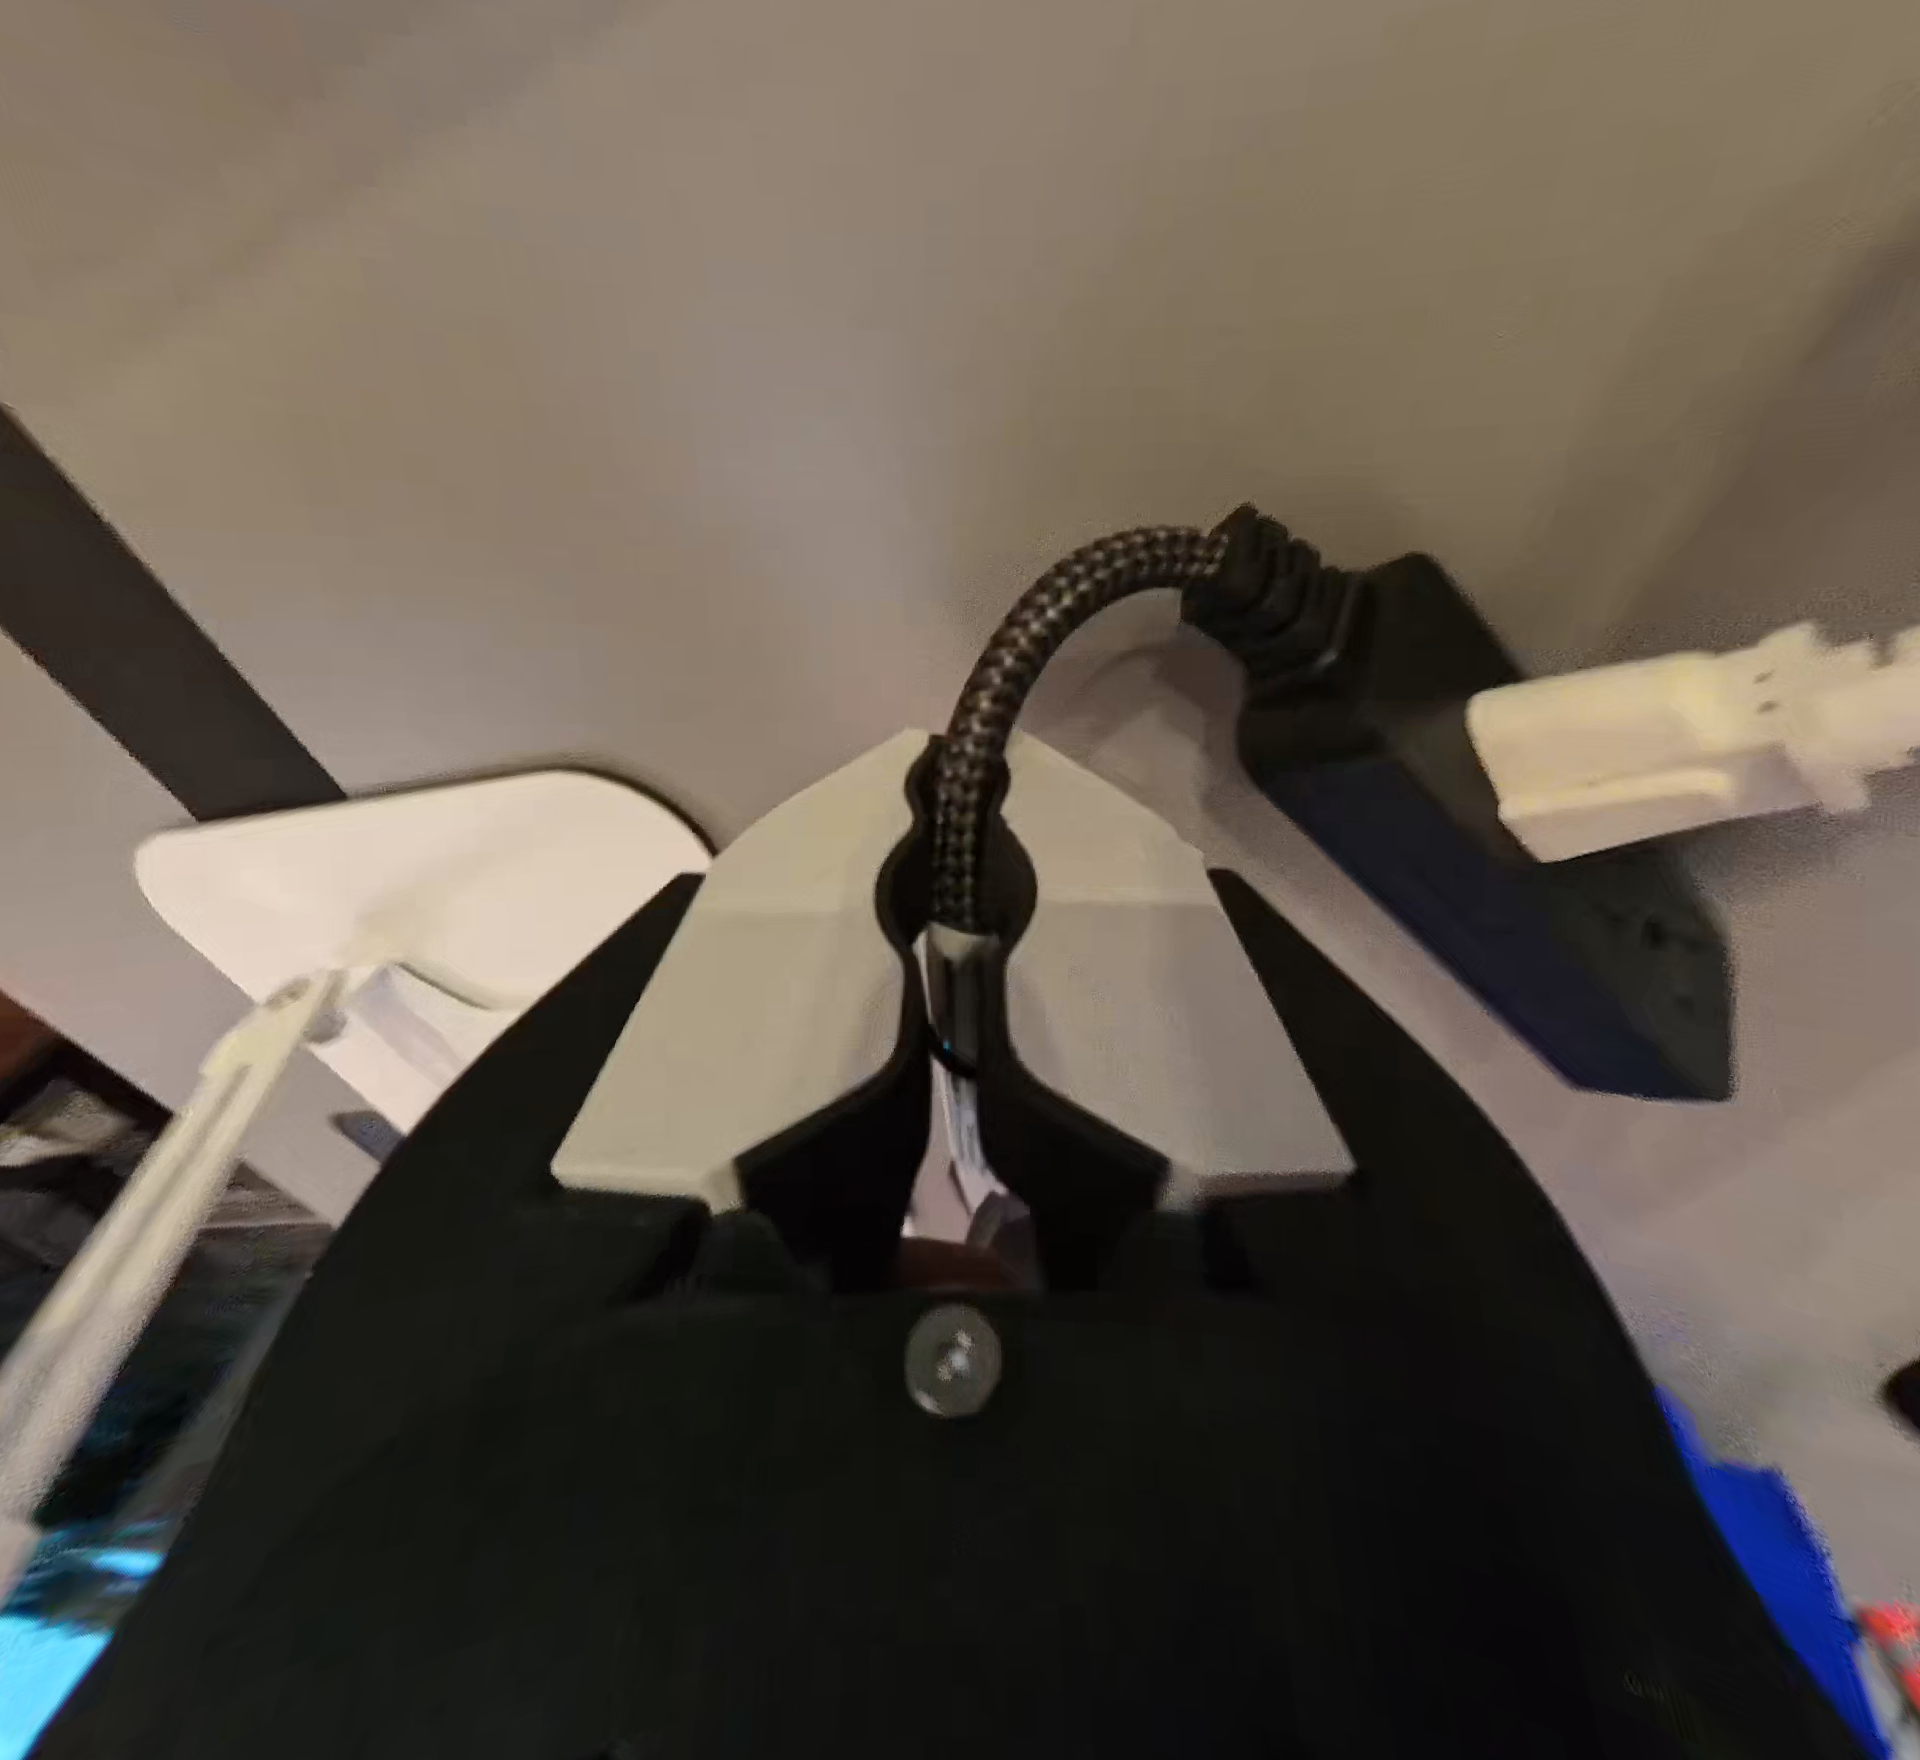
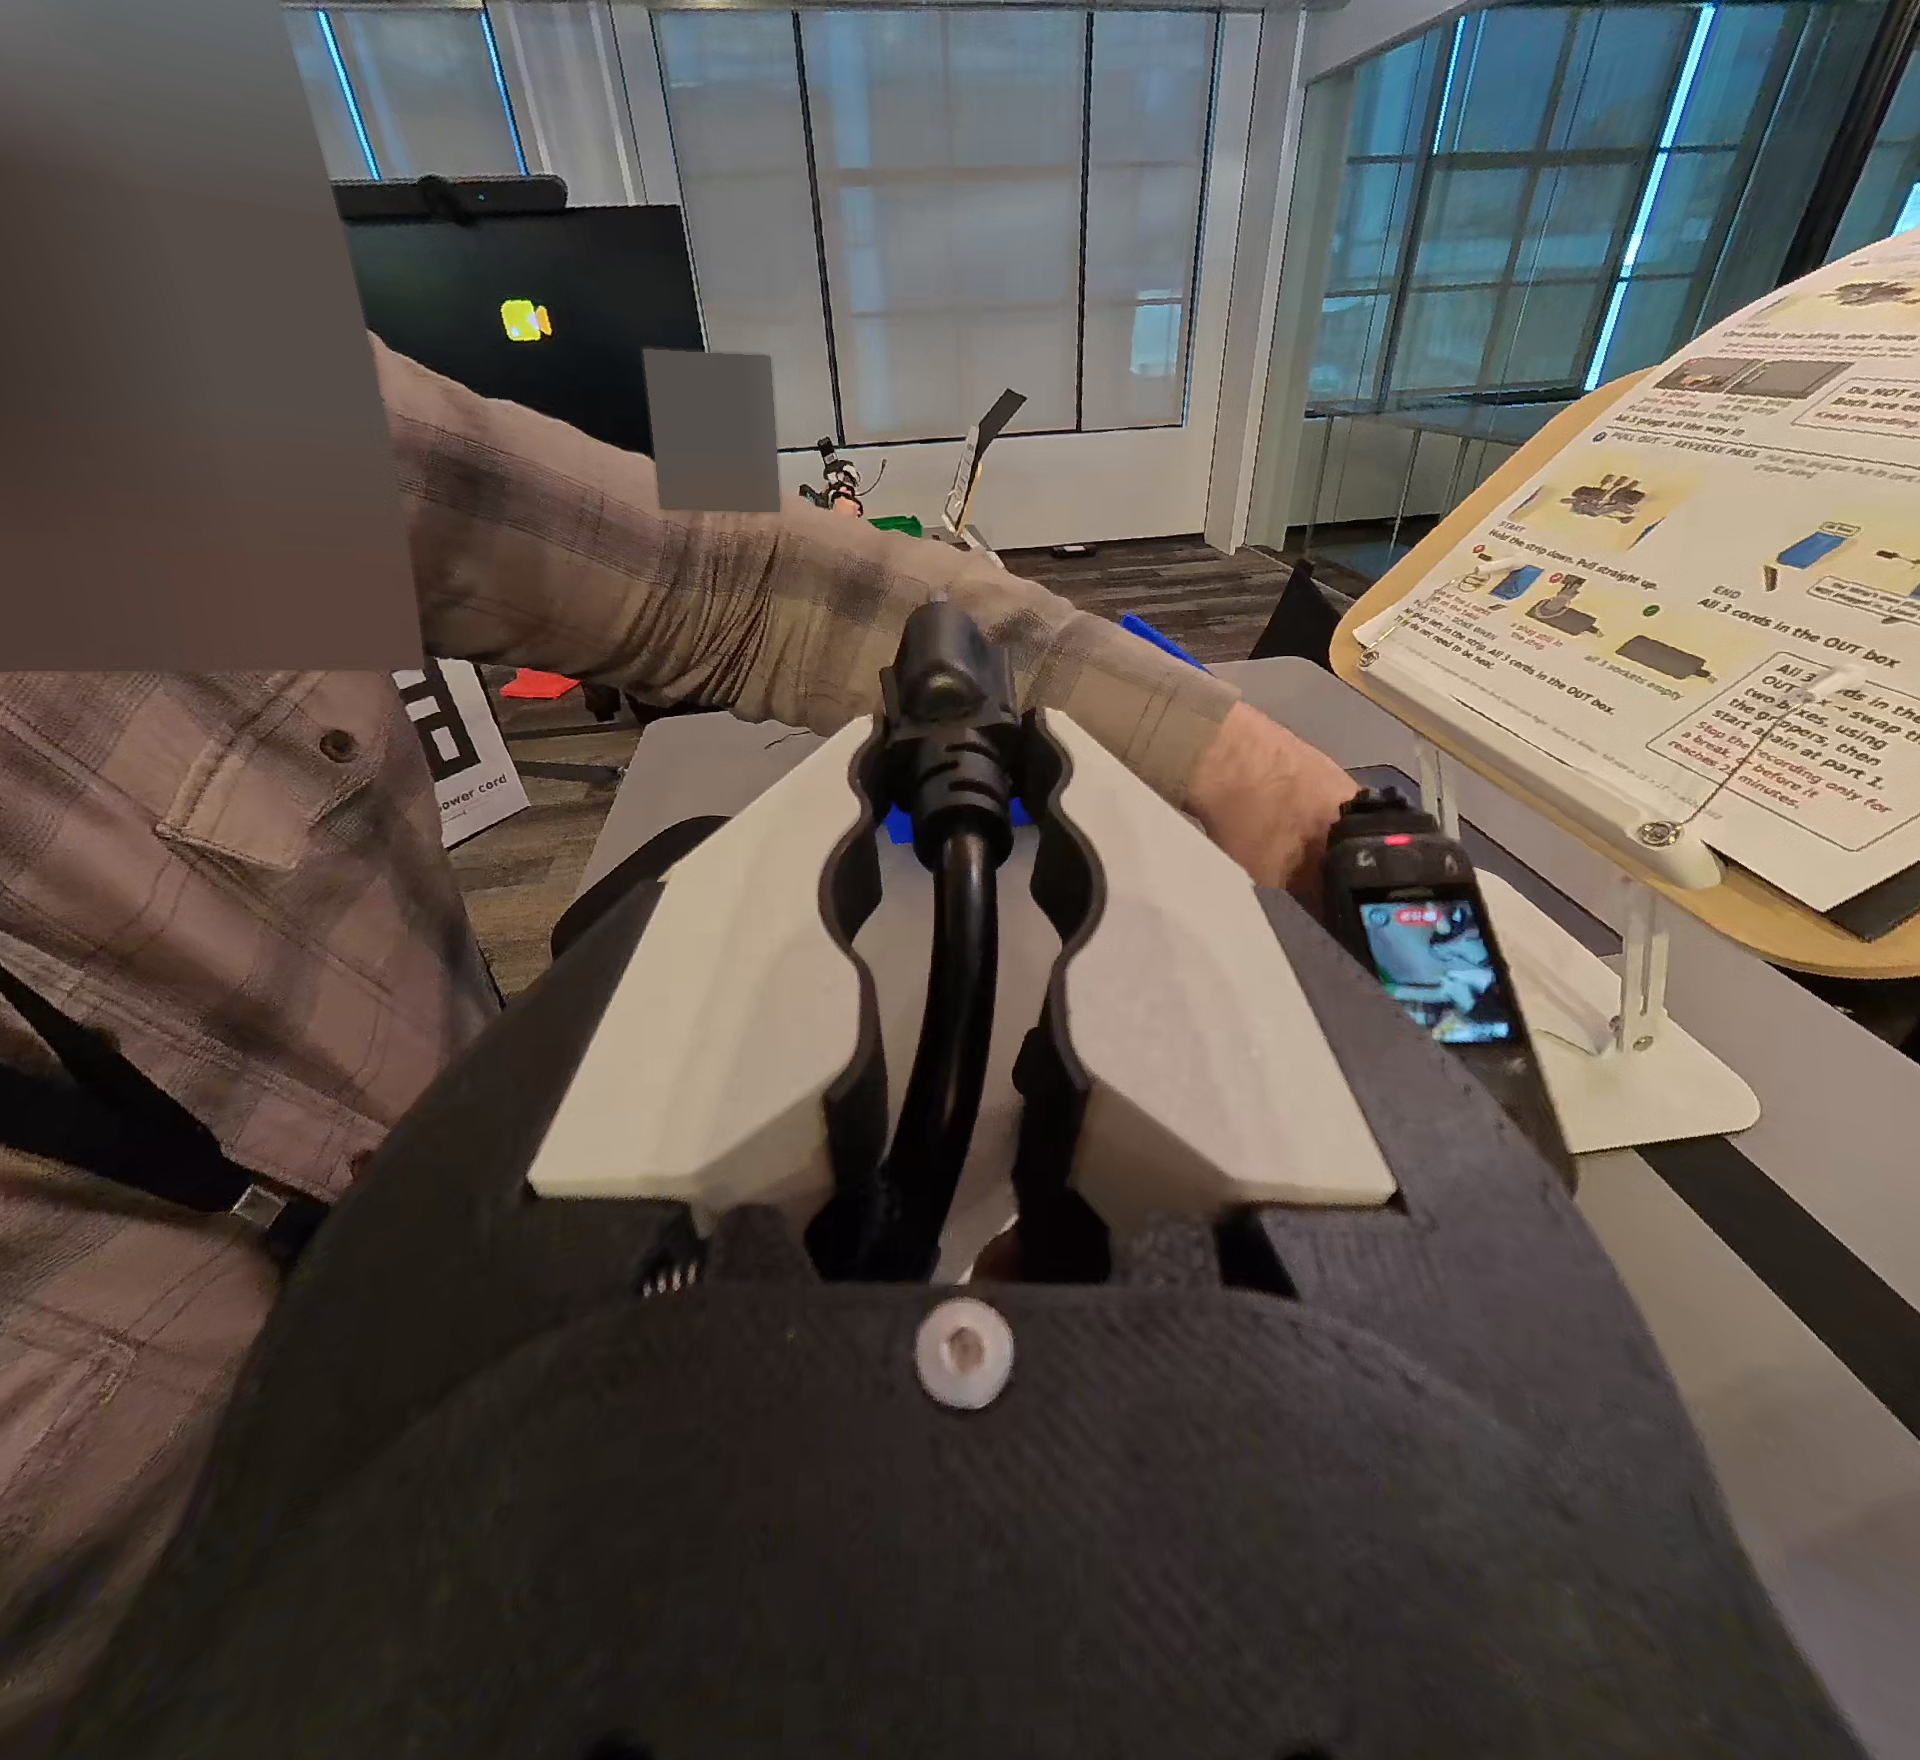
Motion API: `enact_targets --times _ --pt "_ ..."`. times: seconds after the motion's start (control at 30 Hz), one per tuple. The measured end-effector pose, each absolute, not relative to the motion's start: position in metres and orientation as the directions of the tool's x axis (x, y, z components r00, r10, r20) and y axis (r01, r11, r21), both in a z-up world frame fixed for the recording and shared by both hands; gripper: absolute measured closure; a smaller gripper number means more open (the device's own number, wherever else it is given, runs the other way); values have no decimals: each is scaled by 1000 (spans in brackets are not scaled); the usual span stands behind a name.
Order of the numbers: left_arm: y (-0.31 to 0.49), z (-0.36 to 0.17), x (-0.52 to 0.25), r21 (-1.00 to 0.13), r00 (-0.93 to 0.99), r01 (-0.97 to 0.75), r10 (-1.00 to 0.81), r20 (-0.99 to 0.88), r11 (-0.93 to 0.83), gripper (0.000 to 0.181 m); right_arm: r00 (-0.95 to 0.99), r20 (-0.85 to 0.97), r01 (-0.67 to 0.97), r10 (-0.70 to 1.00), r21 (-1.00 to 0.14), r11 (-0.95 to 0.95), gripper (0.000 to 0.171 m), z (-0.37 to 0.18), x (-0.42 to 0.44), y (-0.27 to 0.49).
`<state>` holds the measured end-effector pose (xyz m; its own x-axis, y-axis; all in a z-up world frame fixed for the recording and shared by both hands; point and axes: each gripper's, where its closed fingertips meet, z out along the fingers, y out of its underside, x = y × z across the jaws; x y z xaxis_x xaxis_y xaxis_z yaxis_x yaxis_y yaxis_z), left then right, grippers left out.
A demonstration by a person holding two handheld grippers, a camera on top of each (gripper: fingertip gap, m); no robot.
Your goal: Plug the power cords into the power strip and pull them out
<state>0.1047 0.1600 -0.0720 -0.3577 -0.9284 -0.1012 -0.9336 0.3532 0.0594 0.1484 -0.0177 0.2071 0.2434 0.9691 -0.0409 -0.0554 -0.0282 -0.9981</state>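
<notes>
A: Biggest risk? The left gripper (image 1: 961, 863) has its fingers clenched on the braided cord (image 1: 1023, 630) alone, so tugging could drag the power strip (image 1: 1475, 806), right of centre, across the worktop (image 1: 935, 204).

B: And the right gripper (image 2: 951, 837) grasps a black plug (image 2: 943, 702) at centre, protruding past the fingertips; it could twist.

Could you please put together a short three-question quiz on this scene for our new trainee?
1. True or false: the left gripper is shut on the braided cable.
2. What colour is the plug standing in the power strip?
3. The right gripper holds: A) a white cord B) a black power cord C) nothing.

Key: 1 true; 2 white; 3 B.
</notes>
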Motion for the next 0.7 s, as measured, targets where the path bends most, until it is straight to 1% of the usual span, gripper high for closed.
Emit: enact_targets --times 0.13,0.23,0.33,0.37,0.43,0.5,0.6,0.7 --pt "181 -55 97 -86 -120 -987 -977 -175 137 179 234 -19 -33 972 -999 -12 149 211 145 -15" --pt "192 -37 83 -258 115 -964 -979 -170 -68 179 219 9 -12 976 -1000 12 149 216 139 -12" --pt "202 -17 64 -468 395 -822 -917 -58 -325 179 206 35 5 978 -999 35 149 222 132 -9" --pt "204 -11 56 -532 488 -736 -873 14 -420 180 201 41 8 979 -999 40 149 223 129 -9" --pt "208 -5 31 -612 634 -559 -764 119 -559 180 187 52 14 981 -999 51 149 226 123 -9" --pt "198 -5 12 -649 696 -386 -669 261 -655 181 178 61 19 982 -998 58 149 228 118 -9" --pt "186 -14 -20 -657 783 -159 -500 371 -737 180 169 59 22 984 -998 56 149 226 110 -9" --pt "165 -30 -40 -647 822 -49 -399 407 -761 180 159 53 18 986 -999 51 149 224 105 -11"
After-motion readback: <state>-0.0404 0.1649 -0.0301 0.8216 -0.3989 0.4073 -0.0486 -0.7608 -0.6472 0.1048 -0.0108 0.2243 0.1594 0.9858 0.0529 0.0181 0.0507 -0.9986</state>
